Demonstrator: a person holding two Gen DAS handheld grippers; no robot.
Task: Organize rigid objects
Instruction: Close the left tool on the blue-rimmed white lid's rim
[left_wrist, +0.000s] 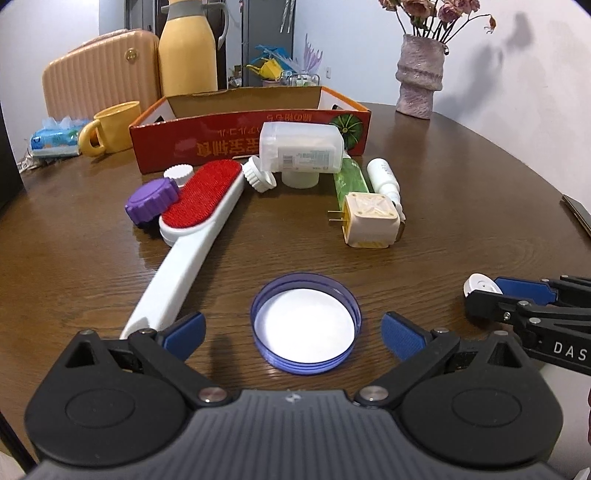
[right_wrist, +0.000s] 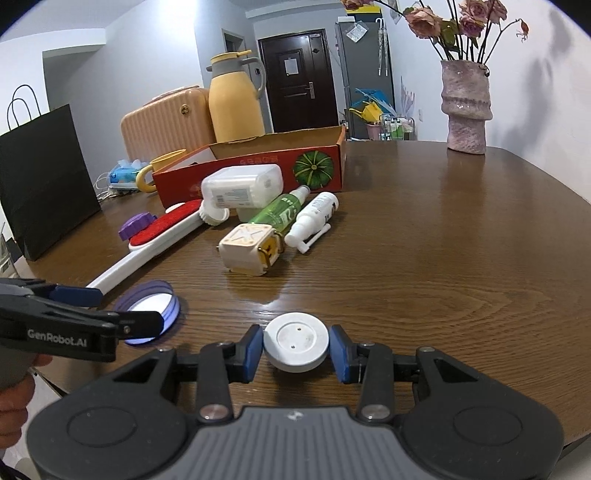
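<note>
Left tongs (left_wrist: 291, 334): standing wide apart, their blue pads flanking the purple lid (left_wrist: 306, 323) without touching it; gripping nothing.
Right tongs (right_wrist: 295, 350): pressing both blue pads against the sides of the white round cap (right_wrist: 296, 346), holding it just above the desk (right_wrist: 443, 258).
Purple lid: lying rim-up on the desk, its white liner showing, near the end of the lint brush's handle.
Lint brush (left_wrist: 195, 229): lying diagonally, red pad facing up, its head resting against the purple knob (left_wrist: 151, 201).
Cardboard box (left_wrist: 251, 129): sitting open-topped behind the loose items, red-walled with a pumpkin print.
White jar (left_wrist: 301, 153): lying on its side just in front of the box, a ribbed white cap (left_wrist: 258, 173) leaning beside it.
Green bottle (right_wrist: 282, 212): lying beside the white spray bottle (right_wrist: 314, 219), both pointing away from the box.
Cream plug cube (right_wrist: 247, 253): sitting in front of the two bottles, touching the green one.
Background: a yellow mug (left_wrist: 110, 127), a yellow jug (right_wrist: 236, 101) and a vase of dried roses (right_wrist: 467, 107) standing farther back on the desk.
</note>
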